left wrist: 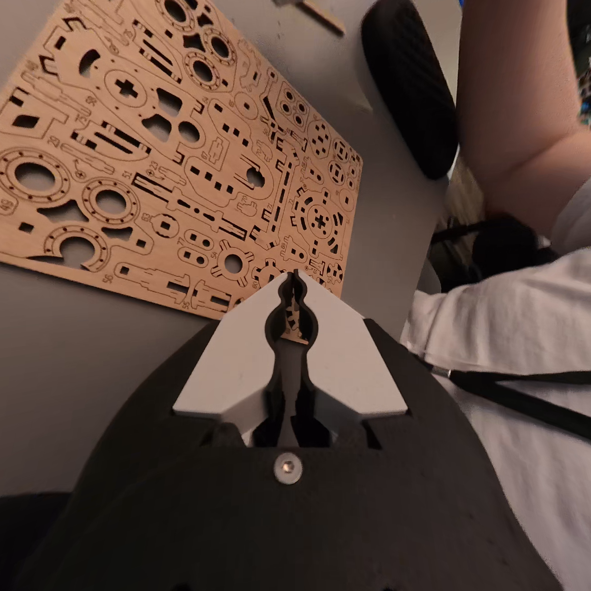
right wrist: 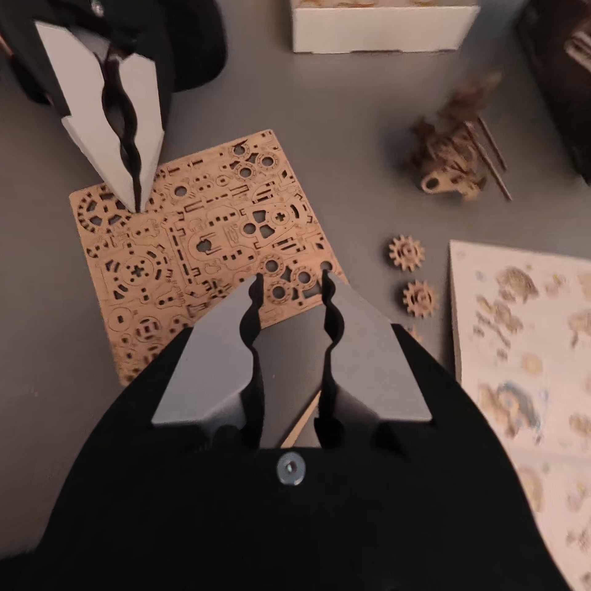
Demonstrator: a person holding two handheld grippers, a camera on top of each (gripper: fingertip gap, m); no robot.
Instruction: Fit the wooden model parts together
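Note:
A laser-cut wooden sheet (left wrist: 166,153) of model parts lies flat on the grey table; it also shows in the right wrist view (right wrist: 204,243). My left gripper (left wrist: 294,274) is shut, with nothing visibly between its fingers. In the right wrist view the left gripper (right wrist: 137,208) has its tips down on the sheet's far left part, beside a gear-shaped cut-out. My right gripper (right wrist: 291,275) is open and empty, hovering over the sheet's near right corner. Two loose wooden gears (right wrist: 406,252) (right wrist: 419,298) lie to the right of the sheet. A partly built wooden model (right wrist: 457,160) stands farther right, blurred.
An instruction sheet (right wrist: 524,383) lies at the right. A white box (right wrist: 383,28) stands at the back. A thin wooden stick (right wrist: 300,422) lies under my right gripper. A person's arm and white sleeve (left wrist: 511,319) and a black padded object (left wrist: 406,86) are at the table's edge. To reach the thin wooden stick (right wrist: 300,422) in a straight line is about 10 centimetres for my right fingers, about 20 centimetres for my left.

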